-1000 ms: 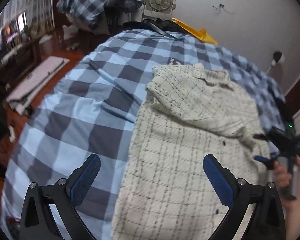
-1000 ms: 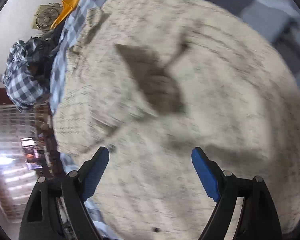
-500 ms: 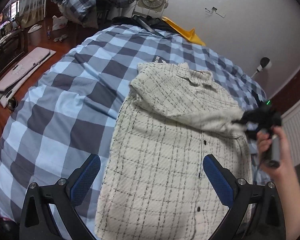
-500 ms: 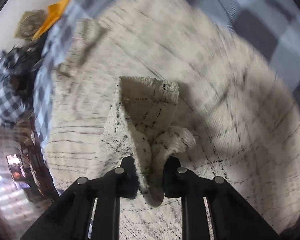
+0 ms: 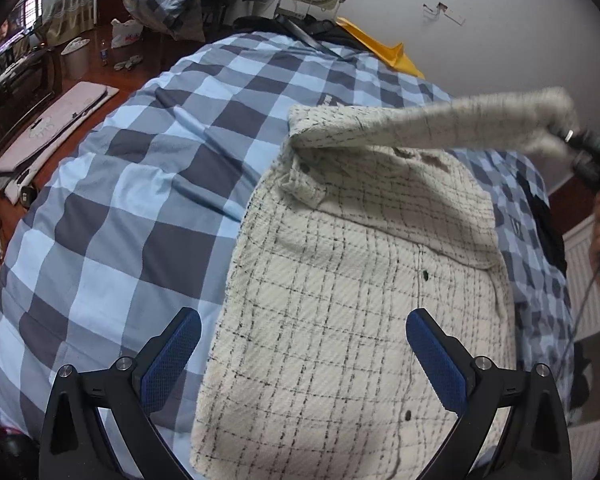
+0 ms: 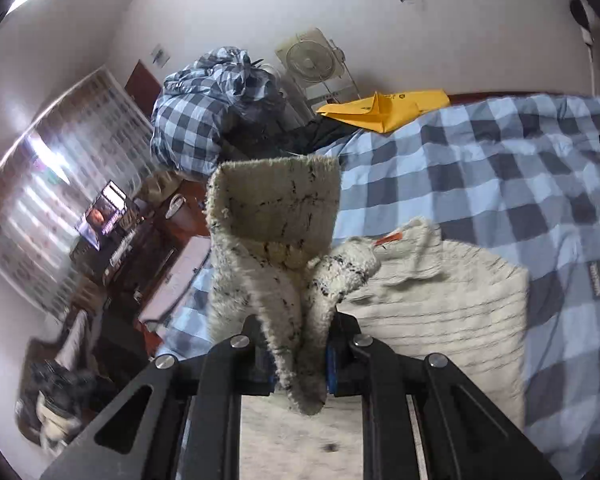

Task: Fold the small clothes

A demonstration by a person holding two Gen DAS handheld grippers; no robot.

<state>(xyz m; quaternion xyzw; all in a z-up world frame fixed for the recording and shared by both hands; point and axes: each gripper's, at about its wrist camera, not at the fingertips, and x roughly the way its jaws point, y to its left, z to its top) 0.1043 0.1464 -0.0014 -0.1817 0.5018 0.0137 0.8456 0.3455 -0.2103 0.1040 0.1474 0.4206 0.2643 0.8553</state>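
Note:
A cream shirt with a thin black check (image 5: 340, 300) lies spread on the blue checked bed cover (image 5: 120, 208). My right gripper (image 6: 298, 354) is shut on the shirt's sleeve cuff (image 6: 276, 216) and holds it up off the bed. In the left wrist view the lifted sleeve (image 5: 440, 126) stretches from the shoulder up to the right gripper (image 5: 572, 140) at the right edge. My left gripper (image 5: 300, 344) is open and empty, hovering over the shirt's lower half. The shirt body also shows in the right wrist view (image 6: 440, 300).
A bundle of checked bedding (image 6: 212, 108), a white fan (image 6: 312, 62) and a yellow bag (image 6: 384, 110) sit beyond the bed's far end by the wall. A dark item (image 5: 548, 224) lies on the bed's right side. The floor at left holds a mat (image 5: 48, 120) and furniture.
My right gripper closed on the sleeve cuff and lifted it up and to the right, pulling the sleeve straight off the shirt body. My left gripper stayed open, shifting slightly over the shirt.

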